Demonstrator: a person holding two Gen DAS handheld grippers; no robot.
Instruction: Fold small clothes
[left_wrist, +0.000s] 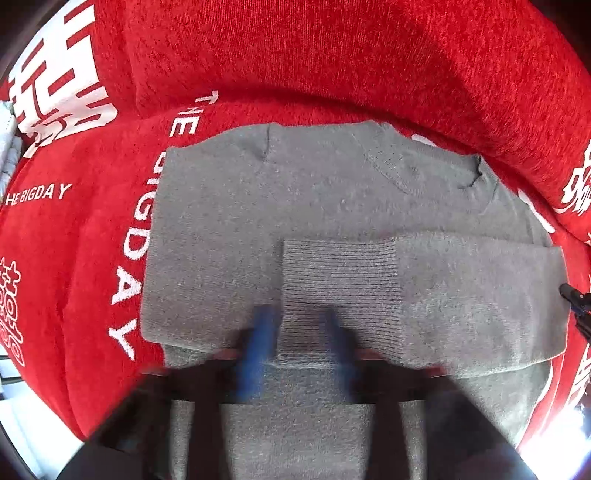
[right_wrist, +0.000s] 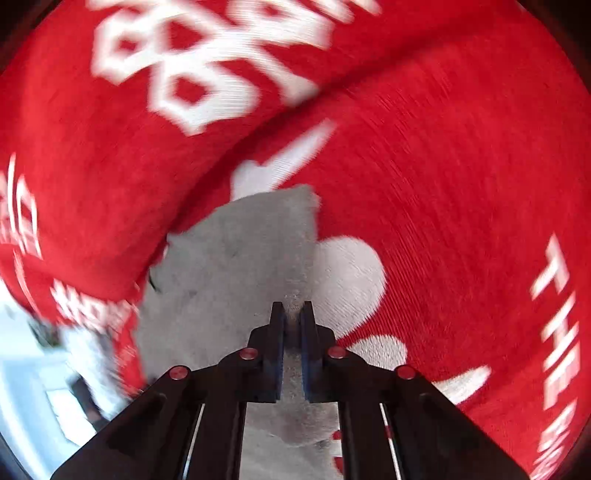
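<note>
Fingers (left_wrist: 264, 332) astride sweater (left_wrist: 332, 206) cuff edge

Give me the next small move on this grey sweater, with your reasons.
Probably lift the left gripper clear. Its blue fingers stand apart astride the ribbed cuff, and the sleeve already lies folded across the grey knitted sweater on the red blanket. The right gripper, its jaws nearly together at the sweater's edge, could then start the next fold.

Black claw (right_wrist: 291, 314), blue pads (right_wrist: 305, 354), red screws (right_wrist: 248, 353)
</note>
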